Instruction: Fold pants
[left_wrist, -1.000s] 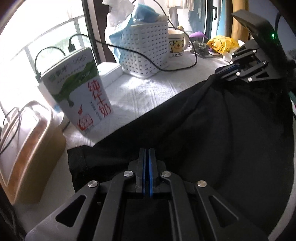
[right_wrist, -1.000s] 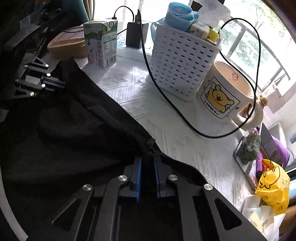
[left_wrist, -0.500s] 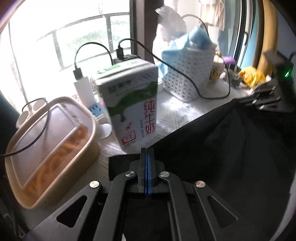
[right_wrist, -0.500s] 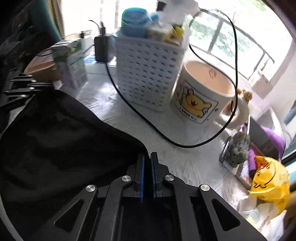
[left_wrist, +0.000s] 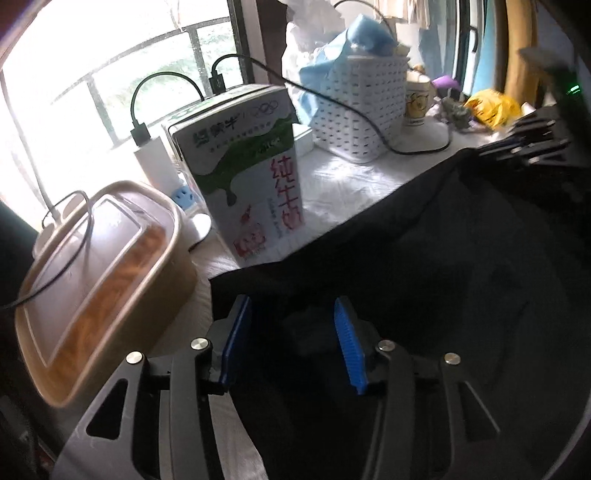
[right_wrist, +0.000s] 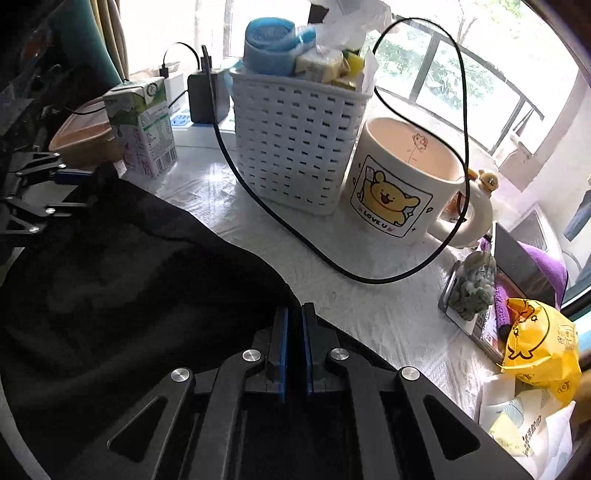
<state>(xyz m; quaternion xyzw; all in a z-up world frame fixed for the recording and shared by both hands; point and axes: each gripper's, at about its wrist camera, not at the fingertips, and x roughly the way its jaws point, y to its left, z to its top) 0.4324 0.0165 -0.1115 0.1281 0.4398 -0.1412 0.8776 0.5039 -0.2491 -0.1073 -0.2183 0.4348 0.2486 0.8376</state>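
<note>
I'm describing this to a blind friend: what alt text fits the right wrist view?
The right gripper pinches the edge of black pants on a white-covered table. Behind stand a white basket, a bear mug and a milk carton.

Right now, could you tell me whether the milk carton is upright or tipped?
Upright: the milk carton stands on its base on the white cloth.

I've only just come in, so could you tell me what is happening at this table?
A person is folding black pants on a cluttered white-covered table, with a gripper in each hand. The right gripper is shut on the fabric's edge near the mug. The left gripper, by the milk carton, is opening, its fingers off the cloth lying between them.
</note>
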